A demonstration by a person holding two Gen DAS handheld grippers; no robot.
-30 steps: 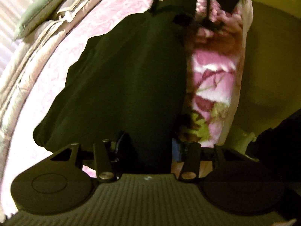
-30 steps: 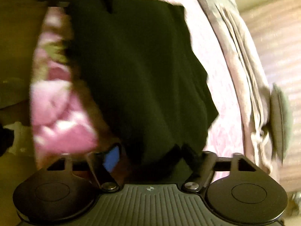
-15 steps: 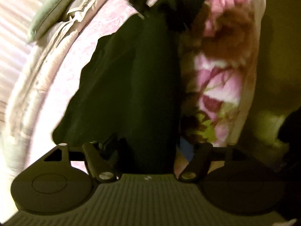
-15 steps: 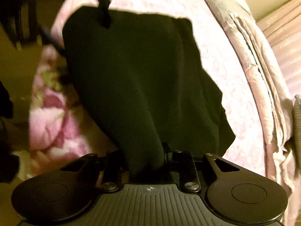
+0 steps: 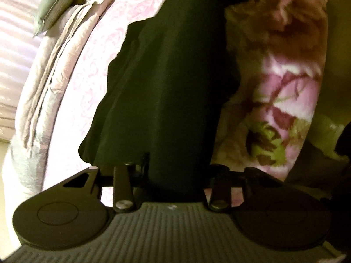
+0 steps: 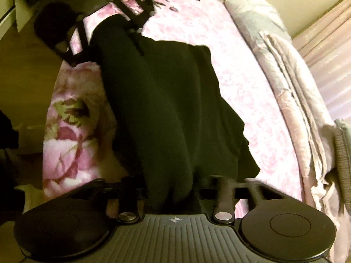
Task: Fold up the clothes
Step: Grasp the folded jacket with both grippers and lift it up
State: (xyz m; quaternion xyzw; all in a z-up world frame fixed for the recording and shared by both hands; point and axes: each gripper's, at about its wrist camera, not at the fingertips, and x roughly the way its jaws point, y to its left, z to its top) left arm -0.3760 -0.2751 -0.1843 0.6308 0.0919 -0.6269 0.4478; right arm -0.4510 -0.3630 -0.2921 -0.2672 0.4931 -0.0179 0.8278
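The black garment (image 6: 175, 109) is matt, soft cloth with no sheen. At nine o'clock of it in the right wrist view, the floral blanket (image 6: 65, 140) looks fuzzy and plush. The right gripper (image 6: 175, 188) is matt black plastic with ribbed housing and shiny metal pivot screws (image 6: 223, 215).

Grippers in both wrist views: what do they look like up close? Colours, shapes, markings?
Both are matte black plastic. The left gripper and right gripper each show a ribbed central plate with a small round crosshair mark at its front edge, two large round discs either side, and two black link arms with silver rivet pivots. No cables or sleeves are visible.
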